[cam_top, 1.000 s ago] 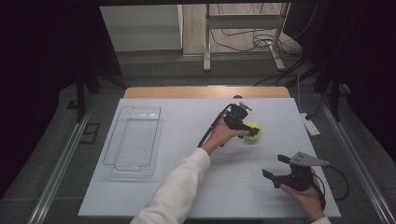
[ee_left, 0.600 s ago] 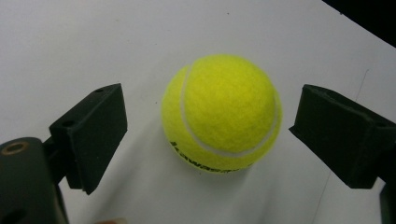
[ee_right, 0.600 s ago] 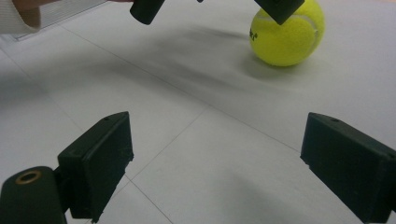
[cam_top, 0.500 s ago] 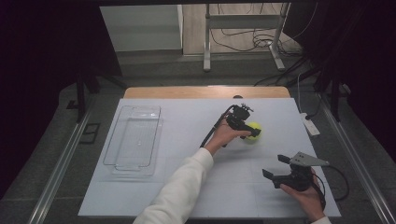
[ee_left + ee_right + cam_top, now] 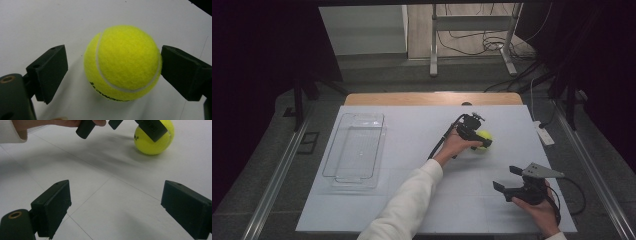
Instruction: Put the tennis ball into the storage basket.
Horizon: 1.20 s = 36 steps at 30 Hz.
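- Table (image 5: pixel 377 210): we see a pale sheet over its top, with a strip of bare wood along the far edge.
- Clear tray (image 5: pixel 355 150): it lies near the table's left edge, well apart from both grippers.
- Left gripper (image 5: pixel 478 138): we find it toward the far right corner, reaching over the ball. In the left gripper view its jaws are spread wide around the ball; the right jaw touches the felt, while the left jaw stands clear with a gap.
- Right gripper (image 5: pixel 506 180): it is held near the table's near right corner; its jaws are wide apart over bare table and grasp nothing.
- Tennis ball (image 5: pixel 122 62): yellow, it rests on the table between the left gripper's jaws.
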### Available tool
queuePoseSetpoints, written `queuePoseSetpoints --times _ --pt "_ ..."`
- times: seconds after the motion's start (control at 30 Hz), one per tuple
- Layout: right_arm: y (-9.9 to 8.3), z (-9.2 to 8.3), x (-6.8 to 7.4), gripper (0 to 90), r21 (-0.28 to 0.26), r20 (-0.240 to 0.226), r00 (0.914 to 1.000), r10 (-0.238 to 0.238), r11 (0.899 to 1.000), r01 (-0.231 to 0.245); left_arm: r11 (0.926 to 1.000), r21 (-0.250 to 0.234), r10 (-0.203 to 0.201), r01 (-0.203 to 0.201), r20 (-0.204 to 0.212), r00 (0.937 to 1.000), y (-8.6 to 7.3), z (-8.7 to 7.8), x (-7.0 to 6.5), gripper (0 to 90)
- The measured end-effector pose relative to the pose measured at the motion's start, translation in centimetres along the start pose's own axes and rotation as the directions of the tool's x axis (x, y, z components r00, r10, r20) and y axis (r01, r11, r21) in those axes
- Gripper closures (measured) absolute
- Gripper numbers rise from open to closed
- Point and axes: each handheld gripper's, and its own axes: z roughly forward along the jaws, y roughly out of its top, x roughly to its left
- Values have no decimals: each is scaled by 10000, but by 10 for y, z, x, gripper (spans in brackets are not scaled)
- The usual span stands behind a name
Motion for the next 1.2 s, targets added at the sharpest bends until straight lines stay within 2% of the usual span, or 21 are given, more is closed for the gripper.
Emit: queuePoseSetpoints --times 0.17,0.3,0.37,0.6,0.9,1.2 --pt "0 0 0 93 4 6 10000 -6 10000 6 9998 92 161 -161 12 9999 1 5 -5 121" --pt "0 0 0 92 -9 9 10000 -2 10000 2 9995 110 303 -304 141 9994 1 6 -8 209" --pt "0 -1 0 93 -15 14 10000 4 10000 -4 9991 86 407 -408 41 9992 2 6 -10 251" --pt "0 -1 0 93 -16 43 10000 -7 10000 7 9987 105 503 -502 -138 9986 3 5 -12 263" --pt "0 -1 0 93 -35 49 10000 16 10000 -16 9985 -177 528 -525 219 9984 4 -11 -10 266" --pt "0 -1 0 93 -6 89 10000 10 10000 -10 9959 -610 687 -667 311 9972 2 -29 -15 266"
